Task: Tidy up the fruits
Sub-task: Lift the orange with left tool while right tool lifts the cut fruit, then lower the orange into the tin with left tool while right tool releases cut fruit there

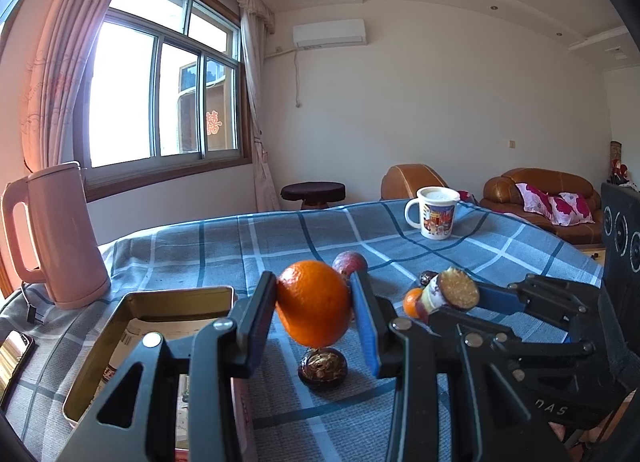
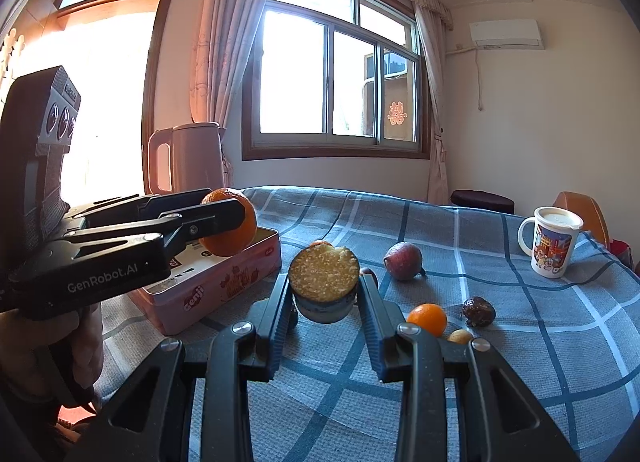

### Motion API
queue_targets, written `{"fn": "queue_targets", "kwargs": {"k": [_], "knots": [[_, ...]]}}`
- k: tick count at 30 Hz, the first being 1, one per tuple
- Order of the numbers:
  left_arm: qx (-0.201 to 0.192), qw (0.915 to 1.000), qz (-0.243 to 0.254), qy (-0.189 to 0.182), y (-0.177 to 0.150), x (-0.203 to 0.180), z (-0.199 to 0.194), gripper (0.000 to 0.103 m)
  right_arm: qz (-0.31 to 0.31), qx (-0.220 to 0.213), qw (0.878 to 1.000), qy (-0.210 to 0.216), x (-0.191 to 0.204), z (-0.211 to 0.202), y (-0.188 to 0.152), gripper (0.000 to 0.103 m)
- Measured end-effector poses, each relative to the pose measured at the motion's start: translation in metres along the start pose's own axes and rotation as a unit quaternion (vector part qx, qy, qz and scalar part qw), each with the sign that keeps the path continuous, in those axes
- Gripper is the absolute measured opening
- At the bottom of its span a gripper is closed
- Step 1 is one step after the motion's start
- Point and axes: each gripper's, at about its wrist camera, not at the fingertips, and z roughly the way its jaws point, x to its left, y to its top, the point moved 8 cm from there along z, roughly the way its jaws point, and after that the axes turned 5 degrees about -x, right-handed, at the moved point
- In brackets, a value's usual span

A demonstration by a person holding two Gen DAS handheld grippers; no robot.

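Two grippers are up over the table, each clamped on a piece of fruit. We note the left gripper [image 1: 314,302] pressing its pads on both sides of a large orange [image 1: 314,304], lifted clear of the blue checked cloth [image 1: 280,246]; from the right wrist view that orange [image 2: 232,222] hangs above the open pink tin [image 2: 224,282], not touching it. The right gripper [image 2: 324,294] is closed on a halved fruit [image 2: 323,274] with a dark rim and a grainy yellow cut face turned toward the camera, also off the cloth.

On the cloth we count several loose pieces:
- a reddish-purple fruit [image 2: 404,260] beyond the right gripper;
- a small orange [image 2: 427,319] just right of the right fingers, with a smaller yellowish fruit [image 2: 460,337] beside it;
- a dark wrinkled fruit [image 2: 479,312] near those two;
- a dark halved fruit [image 1: 322,368], cut face visible, directly under the held orange in the left wrist view.

A printed mug [image 2: 554,242] stands at the far right of the table; a pink kettle [image 1: 60,234] stands behind the tin [image 1: 160,302].
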Motion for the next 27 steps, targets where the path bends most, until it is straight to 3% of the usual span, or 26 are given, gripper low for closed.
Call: {"fn": "queue_targets", "kwargs": {"k": [27], "knots": [[0.032,0.9968,-0.034,0.065,-0.010,0.062,0.005,0.039,-0.016,0.024,0.999,0.046,0.035,0.034,0.033,0.036]]}}
